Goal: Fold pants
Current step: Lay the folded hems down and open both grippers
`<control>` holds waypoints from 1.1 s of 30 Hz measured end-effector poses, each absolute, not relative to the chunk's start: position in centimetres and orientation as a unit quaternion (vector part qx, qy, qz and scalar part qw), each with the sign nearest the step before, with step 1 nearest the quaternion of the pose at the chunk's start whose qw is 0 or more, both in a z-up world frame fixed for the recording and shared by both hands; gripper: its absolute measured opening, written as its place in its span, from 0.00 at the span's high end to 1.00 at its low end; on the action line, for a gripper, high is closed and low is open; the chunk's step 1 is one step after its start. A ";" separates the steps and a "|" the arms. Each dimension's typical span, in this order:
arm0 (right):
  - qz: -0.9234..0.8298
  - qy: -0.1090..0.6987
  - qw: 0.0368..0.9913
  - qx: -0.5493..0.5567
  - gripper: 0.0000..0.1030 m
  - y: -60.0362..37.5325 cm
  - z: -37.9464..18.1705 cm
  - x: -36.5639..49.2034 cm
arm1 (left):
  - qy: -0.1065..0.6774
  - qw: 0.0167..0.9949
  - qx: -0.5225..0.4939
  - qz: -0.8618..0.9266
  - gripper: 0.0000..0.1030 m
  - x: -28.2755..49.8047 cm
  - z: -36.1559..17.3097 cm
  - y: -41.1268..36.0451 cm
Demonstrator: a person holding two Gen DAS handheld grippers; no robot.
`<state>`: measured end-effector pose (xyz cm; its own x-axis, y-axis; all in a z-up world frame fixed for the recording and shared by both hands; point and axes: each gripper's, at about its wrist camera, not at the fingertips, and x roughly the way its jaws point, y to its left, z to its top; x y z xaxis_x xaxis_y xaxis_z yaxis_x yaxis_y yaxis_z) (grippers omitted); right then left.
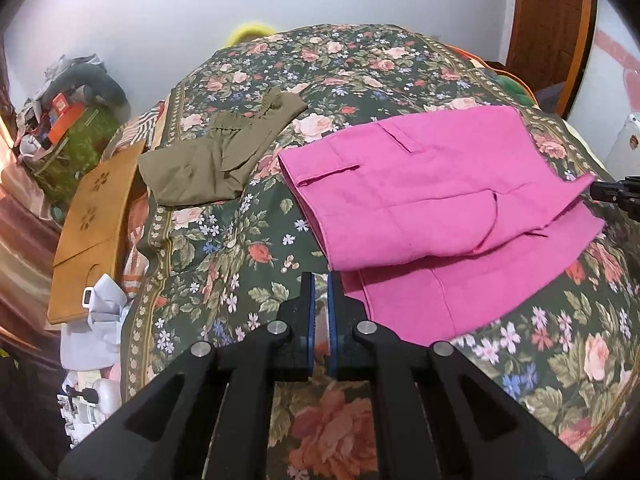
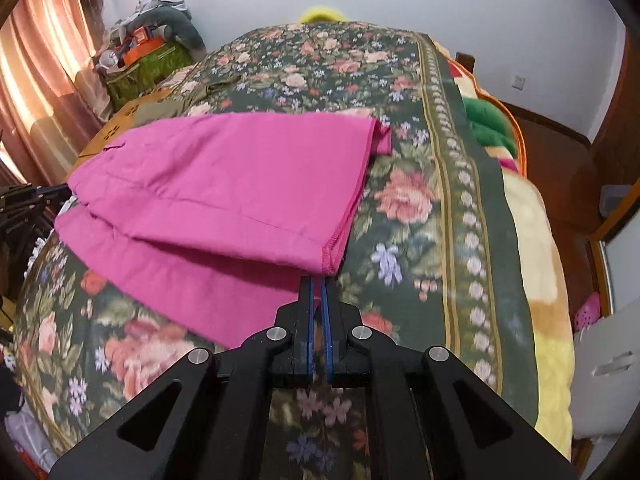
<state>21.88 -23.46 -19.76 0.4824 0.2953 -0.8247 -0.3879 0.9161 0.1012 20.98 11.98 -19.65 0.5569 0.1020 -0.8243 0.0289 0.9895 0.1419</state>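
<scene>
Left wrist view. My left tongs [image 1: 319, 280] hover over the floral bedspread [image 1: 224, 248], their blue-padded fingers [image 1: 307, 304] drawn close with only a thin gap between them and nothing in it; I log them as closed and empty. The pink pants [image 1: 432, 196] lie folded on the bed just ahead and to the right of the tips, one layer lapped over another, a pocket flap showing on top. The near left corner of the lower layer sits just beside the right finger; I cannot tell whether it touches. An olive garment [image 1: 208, 160] lies crumpled farther back to the left, well apart from the pants. A brown wooden board [image 1: 92, 220] rests at the bed's left edge. At the right border, the black tip of my other tool [image 1: 616, 192] is visible near the pants' far side.

Right wrist view. My right tongs [image 2: 319, 282] point at the stitched hem corner of the pink pants [image 2: 224, 184]. The pads [image 2: 326, 312] are nearly together, and the hem ends right at the tips; whether any cloth is pinched I cannot tell. The pants spread to the left across the bedspread [image 2: 416, 216]. A yellow blanket [image 2: 532, 248] shows along the bed's right side.
</scene>
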 end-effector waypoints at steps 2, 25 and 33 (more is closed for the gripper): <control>0.197 0.471 0.858 -0.052 0.90 -23.7 -19.6 21.5 | 0.466 0.881 0.071 0.029 0.88 20.7 -19.2 12.1; 0.283 0.429 0.853 -0.089 0.38 -16.8 -17.4 21.0 | 0.469 0.862 0.186 -0.037 0.19 23.2 -19.5 4.2; 0.308 0.450 0.830 -0.114 0.38 -14.0 -19.4 22.1 | 0.472 0.858 0.198 -0.054 0.19 24.7 -20.5 2.6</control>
